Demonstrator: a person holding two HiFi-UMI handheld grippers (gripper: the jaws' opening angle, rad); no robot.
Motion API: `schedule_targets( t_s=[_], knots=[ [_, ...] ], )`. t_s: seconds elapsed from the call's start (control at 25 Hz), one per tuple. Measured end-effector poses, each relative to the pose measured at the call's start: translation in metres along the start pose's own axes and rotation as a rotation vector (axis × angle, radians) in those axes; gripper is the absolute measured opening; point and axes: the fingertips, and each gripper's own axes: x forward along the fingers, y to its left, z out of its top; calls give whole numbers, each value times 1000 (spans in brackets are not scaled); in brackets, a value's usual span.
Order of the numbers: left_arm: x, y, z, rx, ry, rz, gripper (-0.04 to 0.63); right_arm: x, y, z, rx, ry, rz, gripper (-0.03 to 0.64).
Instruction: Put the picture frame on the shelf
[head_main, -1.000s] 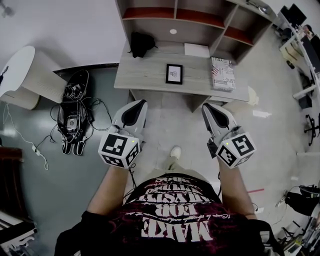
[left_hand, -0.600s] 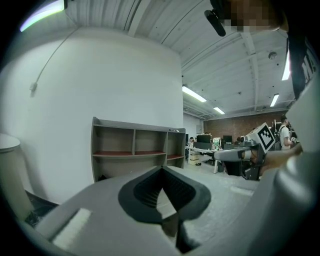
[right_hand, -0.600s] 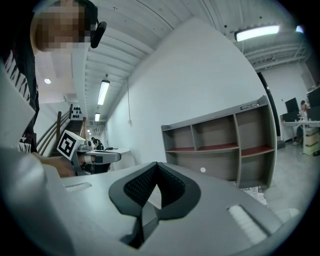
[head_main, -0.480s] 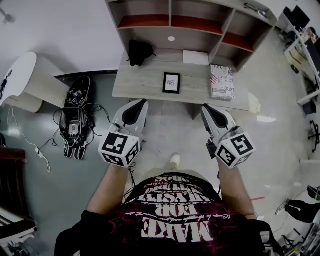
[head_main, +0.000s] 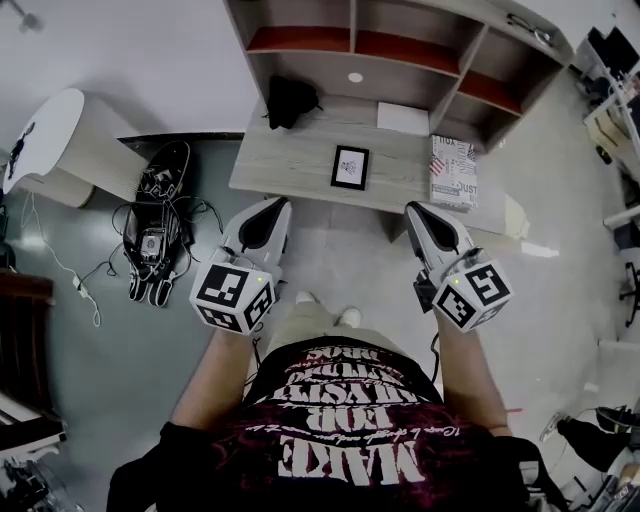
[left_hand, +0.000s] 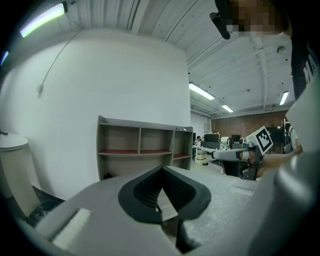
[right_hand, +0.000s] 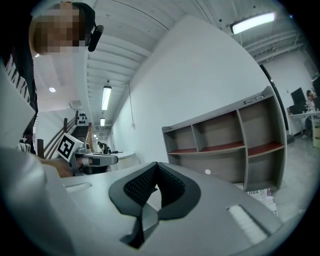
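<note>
The picture frame (head_main: 349, 167) lies flat on the desk (head_main: 280, 165), its long side pointing toward the shelf (head_main: 420, 50) behind. It is ahead of both grippers, between them. The left gripper (head_main: 270, 208) and the right gripper (head_main: 416, 212) hang short of the desk edge, jaws together and empty. I judge the right slightly nearer. A book (head_main: 453, 170) lies to the right, with free room around the frame.

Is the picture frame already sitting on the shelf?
No, the picture frame rests on the desk top, in front of and below the shelf.

The picture frame (head_main: 349, 167) lies on the desk (head_main: 290, 160), book (head_main: 453, 170) to its right, shelf (head_main: 400, 50) behind.
</note>
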Motion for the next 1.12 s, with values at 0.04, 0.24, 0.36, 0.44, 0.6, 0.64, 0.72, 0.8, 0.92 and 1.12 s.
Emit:
schedule_targets(
  t_s=[0.04,0.24,0.36,0.44,0.6,0.64,0.72,0.8,0.92,1.12],
  knots=[
    [0,2,-1,-3,2,7,0,2,-1,-1,0,3,6,28],
    [5,4,3,1,-6,6,0,8,-5,-1,0,3,7,28],
    [12,4,7,1,-16,-5,0,7,-11,1,-2,5,-5,28],
    [18,5,9,-2,-17,-11,0,8,-15,1,-1,10,-10,28],
    [32,5,10,-1,-15,-34,0,12,-25,0,4,19,-25,28],
    [36,6,10,-3,-16,-39,0,14,-27,0,5,22,-29,28],
    [41,11,9,-8,-15,-46,0,21,-31,-1,9,26,-37,28],
    [46,18,8,-11,-10,-49,0,31,-33,-1,11,28,-38,28],
    [56,31,9,-18,-8,-46,0,46,-36,2,4,30,-31,28],
    [78,44,14,-20,-4,-68,0,69,-44,1,13,49,-34,28]
  ],
)
